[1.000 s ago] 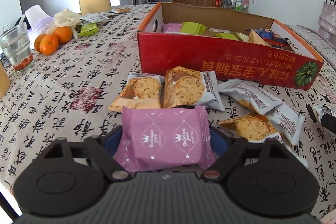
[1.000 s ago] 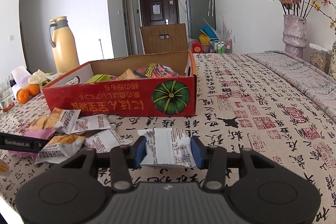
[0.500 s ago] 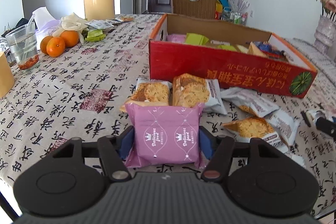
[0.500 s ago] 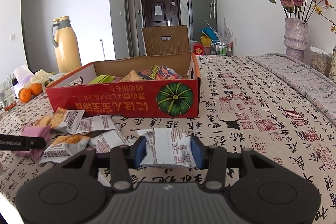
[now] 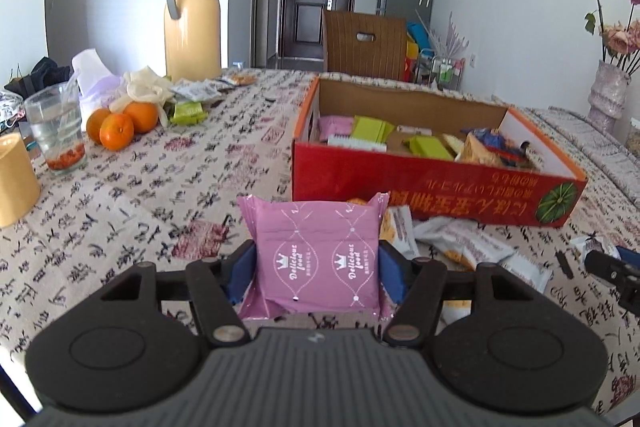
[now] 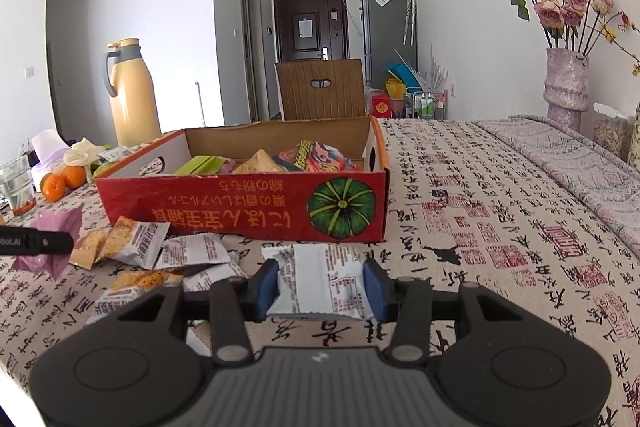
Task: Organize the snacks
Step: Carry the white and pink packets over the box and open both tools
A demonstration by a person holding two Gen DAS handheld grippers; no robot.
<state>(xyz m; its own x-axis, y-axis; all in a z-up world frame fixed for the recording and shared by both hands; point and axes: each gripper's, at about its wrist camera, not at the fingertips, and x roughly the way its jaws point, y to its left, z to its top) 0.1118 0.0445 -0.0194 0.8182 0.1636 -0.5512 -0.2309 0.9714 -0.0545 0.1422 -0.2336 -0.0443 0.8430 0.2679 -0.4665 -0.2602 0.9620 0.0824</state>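
A long table (image 6: 500,195) under a cloth printed with black characters fills the room, and on it sits a red cardboard box (image 5: 436,183) with its top open, already holding green, pink and bright-coloured snack packets. To the far left stand a tall yellow jug (image 5: 193,19), a glass (image 5: 56,127) and a few oranges (image 5: 117,131). Loose white biscuit packets (image 6: 188,255) lie scattered on the cloth just in front of the box. The left gripper (image 5: 318,267) has just been closing and now pinches a pink packet (image 5: 318,255) between its blue pads, held clear above the cloth. The right gripper (image 6: 322,285) is clamped on a white packet (image 6: 322,279) near the box's front wall.
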